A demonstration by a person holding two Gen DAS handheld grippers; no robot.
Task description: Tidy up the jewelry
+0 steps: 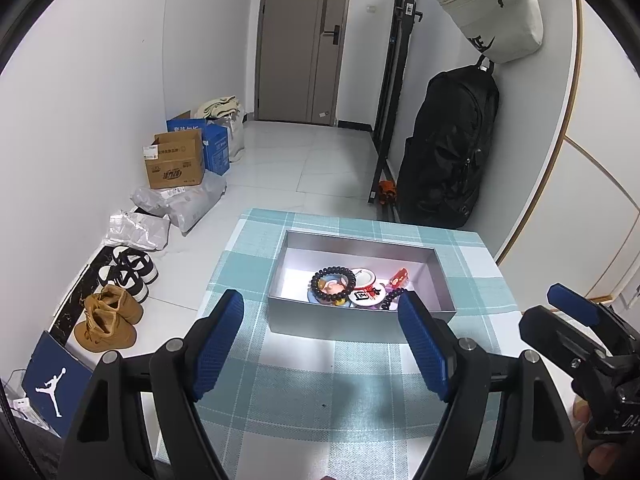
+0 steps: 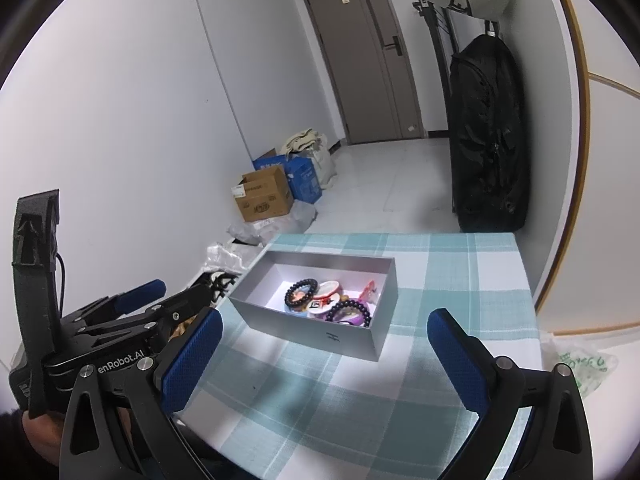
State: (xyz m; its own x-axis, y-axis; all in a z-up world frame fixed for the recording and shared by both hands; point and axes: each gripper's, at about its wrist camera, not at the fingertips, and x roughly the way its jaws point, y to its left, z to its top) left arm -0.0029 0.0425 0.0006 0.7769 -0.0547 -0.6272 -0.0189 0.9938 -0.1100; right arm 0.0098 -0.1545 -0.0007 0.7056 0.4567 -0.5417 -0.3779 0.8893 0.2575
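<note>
Hovering short of the grey box (image 1: 362, 314), I hold both claws spread and empty over the checked tablecloth (image 1: 320, 376): the left gripper (image 1: 321, 308) stands moderately wide, the right gripper (image 2: 325, 322) as wide as it goes, with nothing between either pair of blue pads. The box sits open-topped near the middle of the table. All the jewelry I can see lies inside it, heaped toward the near end: a dark beaded bracelet (image 1: 333, 283) ringing a small pinkish piece, a second beaded bracelet (image 2: 351, 311), a round white tin with red lettering (image 1: 367, 295) and a small red item (image 1: 400, 276).

Risks as I judge them:
- The pieces overlap, so closing on one bracelet may drag a neighbour up with it and spill it over the wall.
- The near wall of the box stands between my fingertips and the heap; coming in at a shallow slant could catch the rim and shove or tip the light box.
- The two grippers sit close side by side; reaching together into so narrow a box invites a collision.
- Round beads may roll out from between the pads if pinched off-centre.
</note>
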